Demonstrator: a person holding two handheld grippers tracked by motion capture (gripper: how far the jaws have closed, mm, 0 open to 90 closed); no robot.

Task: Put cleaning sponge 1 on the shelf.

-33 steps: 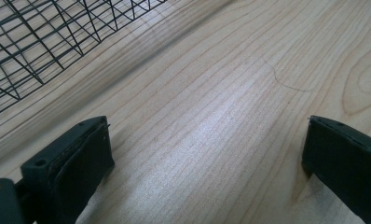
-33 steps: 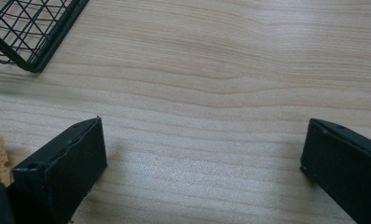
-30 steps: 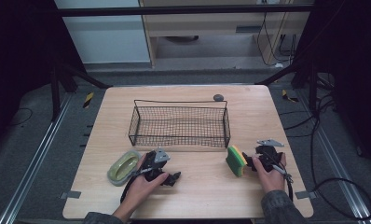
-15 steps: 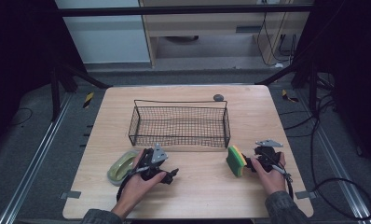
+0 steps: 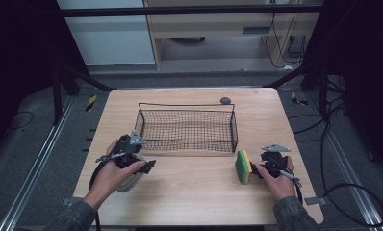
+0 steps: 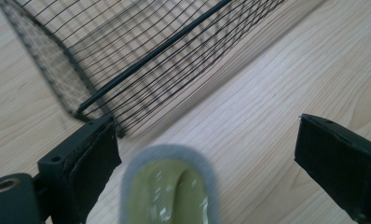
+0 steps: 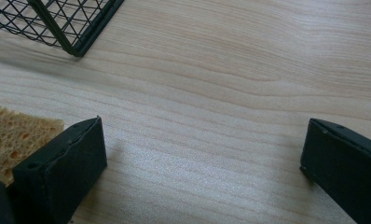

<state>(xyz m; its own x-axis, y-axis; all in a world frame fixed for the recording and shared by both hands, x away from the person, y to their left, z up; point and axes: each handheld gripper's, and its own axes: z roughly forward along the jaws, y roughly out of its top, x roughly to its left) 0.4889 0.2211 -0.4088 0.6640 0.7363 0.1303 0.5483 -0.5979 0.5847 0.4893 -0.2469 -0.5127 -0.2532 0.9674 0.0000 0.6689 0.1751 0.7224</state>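
At the near left of the desk [image 5: 199,192], a glossy green dish [image 6: 169,186] lies between the left gripper [image 5: 148,167] jaws, which are apart, have just been closing slightly, and do not touch it. It is likely light and slippery, so pinch its grey rim. At the near right, the right gripper [image 7: 204,123] jaws stand apart beside a soft sponge [image 5: 242,166]. The basket [image 5: 187,105] is farther back.

Oval olive-green dish with grey rim [image 6: 170,186], near the wire basket's corner, green-yellow sponge [image 5: 242,166] standing on edge

Overhead light falls evenly on my table [image 5: 189,192]; surroundings dark. Soft shadows under the wire basket [image 5: 187,130]. In my left gripper view the green dish [image 6: 169,191] is blurred (too close), with small glare spots
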